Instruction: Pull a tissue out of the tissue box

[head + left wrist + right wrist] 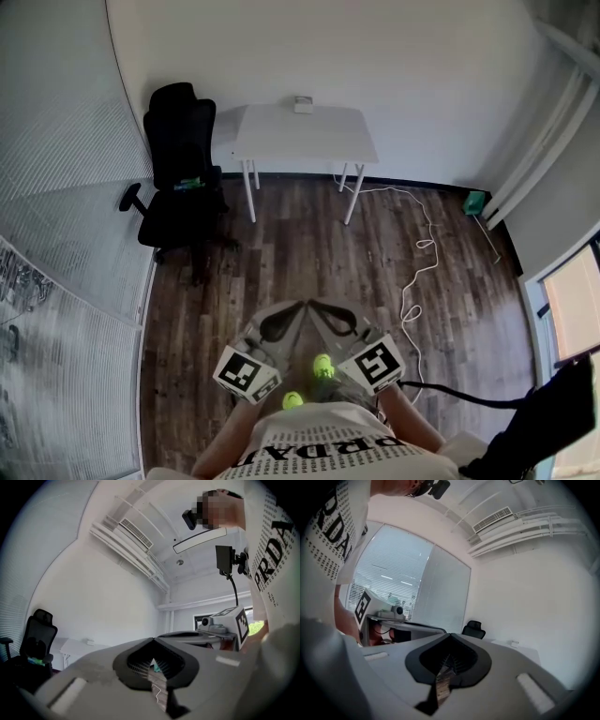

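Observation:
The tissue box is a small pale box on the white table against the far wall. It shows again as a small pale box in the left gripper view and as a small pale box in the right gripper view. Both grippers are held close to the person's body, far from the table. My left gripper is shut with nothing in it. My right gripper is also shut and empty. The two point toward each other, tips nearly meeting over the wooden floor.
A black office chair stands left of the table. A white cable trails over the floor at the right, near a small green object. Window blinds line the left wall. A black cable runs from the right gripper.

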Tool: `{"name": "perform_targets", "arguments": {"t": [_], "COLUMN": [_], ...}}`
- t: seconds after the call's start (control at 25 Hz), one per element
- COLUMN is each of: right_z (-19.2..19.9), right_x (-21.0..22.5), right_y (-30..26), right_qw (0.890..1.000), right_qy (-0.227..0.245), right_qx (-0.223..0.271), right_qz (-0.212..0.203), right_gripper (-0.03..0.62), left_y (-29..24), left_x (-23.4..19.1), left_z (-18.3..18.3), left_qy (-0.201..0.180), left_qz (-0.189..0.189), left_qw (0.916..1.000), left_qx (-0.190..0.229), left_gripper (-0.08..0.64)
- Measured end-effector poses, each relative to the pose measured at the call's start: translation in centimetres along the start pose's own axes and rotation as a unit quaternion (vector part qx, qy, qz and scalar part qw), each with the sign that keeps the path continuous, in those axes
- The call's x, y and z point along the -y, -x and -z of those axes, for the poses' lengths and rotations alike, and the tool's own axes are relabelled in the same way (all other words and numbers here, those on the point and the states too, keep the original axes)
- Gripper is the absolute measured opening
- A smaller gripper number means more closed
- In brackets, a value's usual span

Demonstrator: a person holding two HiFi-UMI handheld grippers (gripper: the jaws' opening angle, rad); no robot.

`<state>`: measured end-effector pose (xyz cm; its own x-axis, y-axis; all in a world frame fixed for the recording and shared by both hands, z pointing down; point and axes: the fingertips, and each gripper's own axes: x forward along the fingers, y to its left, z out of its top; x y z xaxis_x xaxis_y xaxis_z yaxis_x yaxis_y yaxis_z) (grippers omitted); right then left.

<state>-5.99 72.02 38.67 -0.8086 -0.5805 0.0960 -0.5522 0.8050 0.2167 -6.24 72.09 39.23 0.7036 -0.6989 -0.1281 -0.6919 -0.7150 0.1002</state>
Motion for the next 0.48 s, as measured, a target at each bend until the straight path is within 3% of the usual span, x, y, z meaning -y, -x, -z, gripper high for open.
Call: {"name": "perform_targets", "arguments": {"t": [0.48], "right_z": [1.3], "right_x": [9.6], "right_y": [-2.2], "right_qw": [1.0], "right_qy": [-0.009], "right_qx": [0.015], "right_qz": [-0.014], "right_gripper": [0.008], "left_y": [-9.2], "left_x": [-4.0], "left_z": [0.3], "left_qy": [-0.015], "left_qz": [-0.017], "left_qw": [0.9997], "left_qx": [-0.013], "left_gripper": [-0.009]}}
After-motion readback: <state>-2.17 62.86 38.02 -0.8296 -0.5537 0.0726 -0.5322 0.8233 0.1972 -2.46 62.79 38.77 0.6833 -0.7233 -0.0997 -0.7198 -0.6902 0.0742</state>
